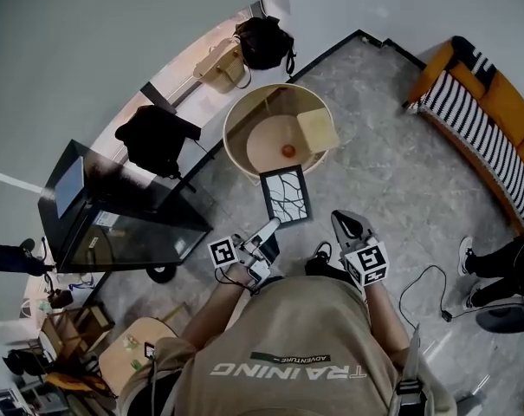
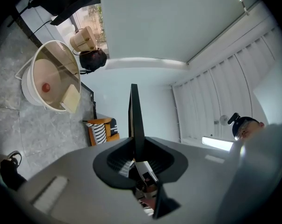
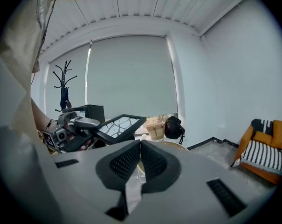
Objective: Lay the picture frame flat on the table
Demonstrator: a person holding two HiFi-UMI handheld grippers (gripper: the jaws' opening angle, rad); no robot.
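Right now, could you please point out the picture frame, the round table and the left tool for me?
picture frame (image 1: 287, 195), head view, the middle of its patterned pane.
round table (image 1: 263, 139), head view, a bare part of its top.
left tool (image 1: 270, 228), head view, between its tips, at the frame's near corner.

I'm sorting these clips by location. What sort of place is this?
Probably an office lounge or studio room: a dark glass desk, an orange striped sofa and a coat stand.
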